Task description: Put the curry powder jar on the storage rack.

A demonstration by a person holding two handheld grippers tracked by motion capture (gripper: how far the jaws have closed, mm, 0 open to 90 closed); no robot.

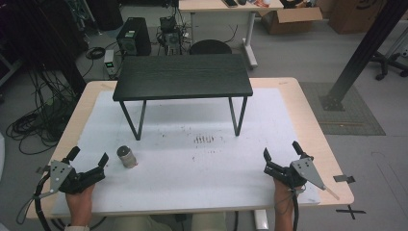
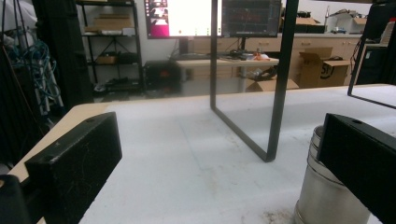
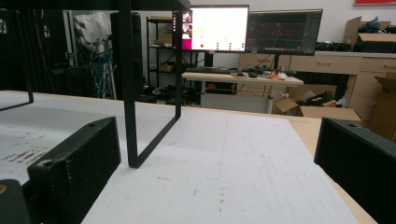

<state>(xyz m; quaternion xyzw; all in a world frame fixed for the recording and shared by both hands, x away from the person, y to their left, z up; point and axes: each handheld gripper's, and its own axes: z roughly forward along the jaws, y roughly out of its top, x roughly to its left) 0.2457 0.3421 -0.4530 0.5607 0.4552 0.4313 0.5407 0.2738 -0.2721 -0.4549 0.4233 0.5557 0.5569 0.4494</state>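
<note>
A metal can stands at the near left of the table, just right of the open, empty left gripper. The right gripper, near right, is open too. A sideways approach would likely tip the can.

A small black stand with thin metal legs sits on the white mat that covers the worktop. Just in front of the stand, dark specks mark the mat. Beyond the stand, a computer tower stands on the floor, with an open cardboard box farther right.
</note>
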